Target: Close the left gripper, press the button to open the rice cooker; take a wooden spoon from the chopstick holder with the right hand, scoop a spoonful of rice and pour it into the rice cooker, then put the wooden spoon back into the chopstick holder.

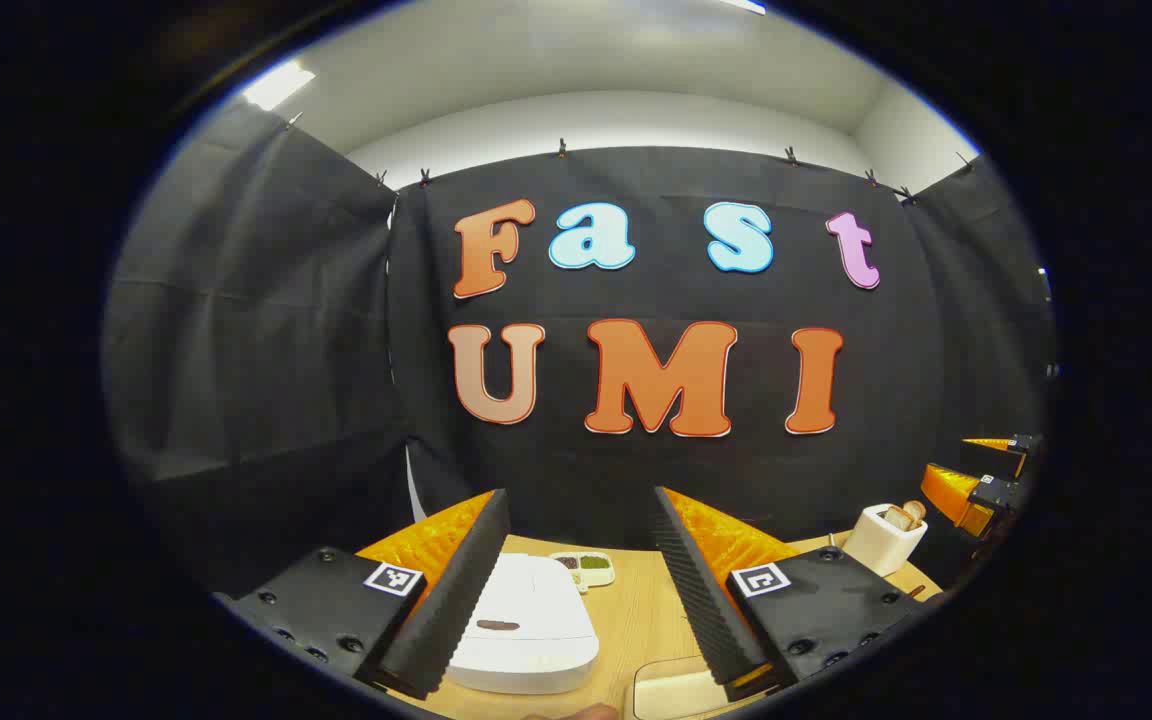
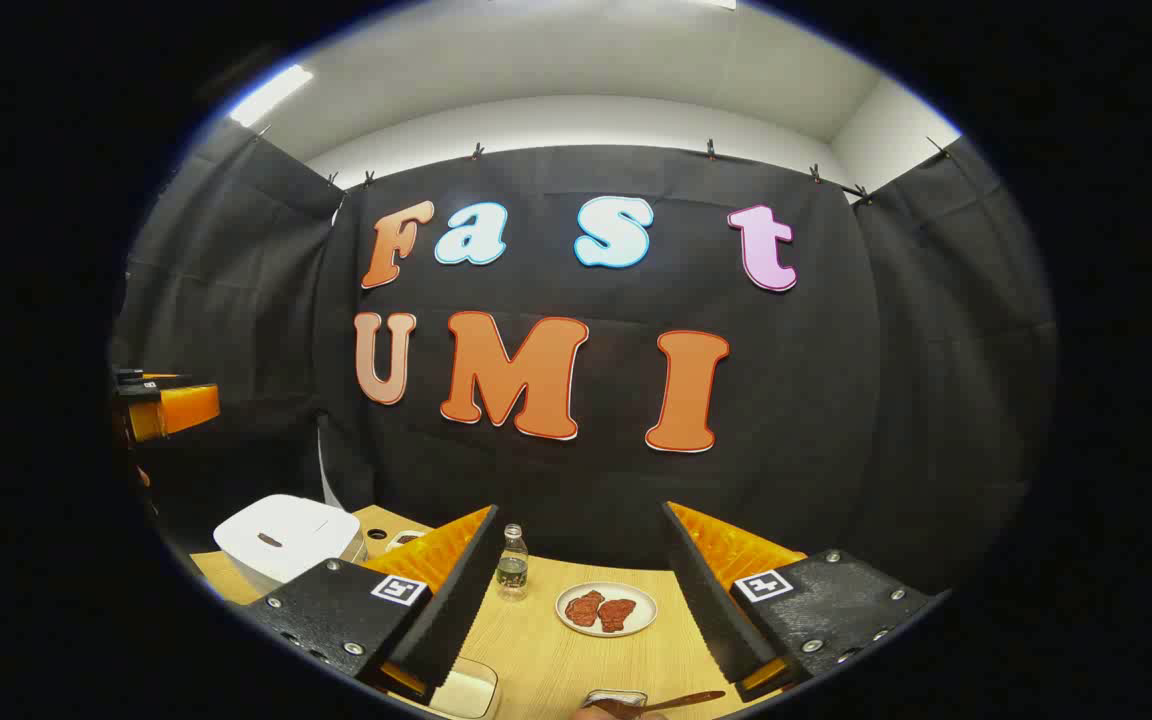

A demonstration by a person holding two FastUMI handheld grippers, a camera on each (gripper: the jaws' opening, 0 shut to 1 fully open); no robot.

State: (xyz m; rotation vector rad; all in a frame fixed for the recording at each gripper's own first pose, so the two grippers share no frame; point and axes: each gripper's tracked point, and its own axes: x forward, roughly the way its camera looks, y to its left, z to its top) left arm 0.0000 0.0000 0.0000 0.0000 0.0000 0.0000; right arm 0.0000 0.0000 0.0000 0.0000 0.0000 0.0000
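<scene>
The left gripper point(image 1: 581, 590) hangs released above the counter point(image 1: 636, 620), its fingers wide apart over the closed white rice cooker point(image 1: 526, 625). Right of the cooker stands the white chopstick holder point(image 1: 881, 540). The right gripper point(image 2: 576, 600) is released too; its view adds a small bottle point(image 2: 511, 562) and a plate point(image 2: 606, 608) right of the cooker.

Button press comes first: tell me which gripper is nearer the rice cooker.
Left. The left gripper hangs open right over the rice cooker; the right gripper sits off to its right, toward the plate.
</scene>
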